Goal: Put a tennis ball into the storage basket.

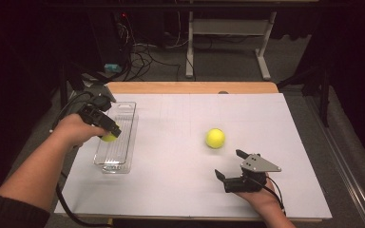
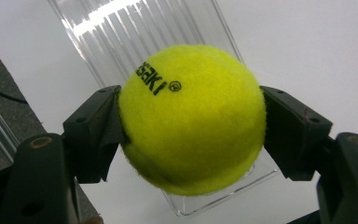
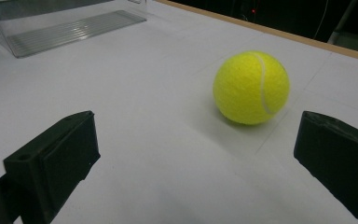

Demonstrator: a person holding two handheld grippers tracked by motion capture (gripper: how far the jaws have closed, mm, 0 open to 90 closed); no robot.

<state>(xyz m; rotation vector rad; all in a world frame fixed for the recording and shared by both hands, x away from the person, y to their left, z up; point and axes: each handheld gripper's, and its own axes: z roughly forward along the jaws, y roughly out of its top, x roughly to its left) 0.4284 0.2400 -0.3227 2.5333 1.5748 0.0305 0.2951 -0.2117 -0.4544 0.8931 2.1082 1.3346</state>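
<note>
Item one, my left gripper (image 1: 110, 133): two blocky matte-black jaws clamped on a tennis ball (image 2: 192, 119), one pad against each side of it. The ball is round, fuzzy yellow-green felt with a black printed mark on its upper face, and I hold it above the clear tray (image 1: 129, 124) at the table's left. The tray is a long, narrow rectangle of transparent hard plastic, with a ribbed floor, low walls and rounded corners that catch the light. Item two, my right gripper (image 1: 231, 165): jaws standing wide apart with nothing between them, same black angular pads, a flat grey three-cornered plate on top, a black cable trailing from it. Ahead of it, apart from both pads, a second tennis ball (image 3: 251, 87) rests on the table, the same napped yellow felt, with a pale curved seam showing. Item three, the table (image 1: 180, 190): a smooth white matte sheet with faint grid lines, over a light wooden board whose edge shows along the far side.
</note>
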